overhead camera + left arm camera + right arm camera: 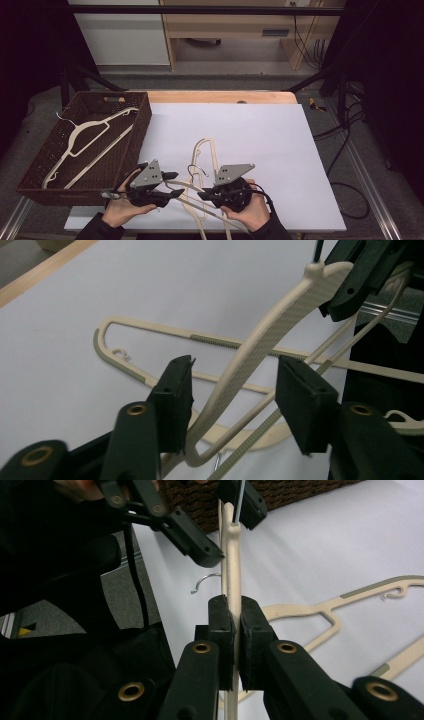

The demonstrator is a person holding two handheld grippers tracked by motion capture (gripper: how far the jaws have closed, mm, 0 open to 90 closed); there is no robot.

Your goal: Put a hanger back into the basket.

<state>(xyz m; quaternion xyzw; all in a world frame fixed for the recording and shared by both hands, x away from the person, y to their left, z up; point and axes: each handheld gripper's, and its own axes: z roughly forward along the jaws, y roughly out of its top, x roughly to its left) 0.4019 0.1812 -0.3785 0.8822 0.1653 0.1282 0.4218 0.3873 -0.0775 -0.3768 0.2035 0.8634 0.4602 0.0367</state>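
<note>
A cream plastic hanger [187, 186] is lifted off the white sheet near the front edge. My right gripper [202, 195] [233, 615] is shut on its arm. My left gripper [176, 184] [235, 385] stands open around the same hanger [260, 335], whose arm passes between the jaws without being clamped. A second cream hanger [207, 150] [150, 330] lies flat on the sheet beneath, its metal hook [195, 170] curling up. In the right gripper view the left gripper [227, 527] shows ahead, open around the hanger [231, 565].
A dark wicker basket [142, 130] sits at the left with one cream hanger [85, 137] lying in it. The white sheet [260, 135] covers the table; its far and right parts are bare. Cables [345, 150] trail off the right side.
</note>
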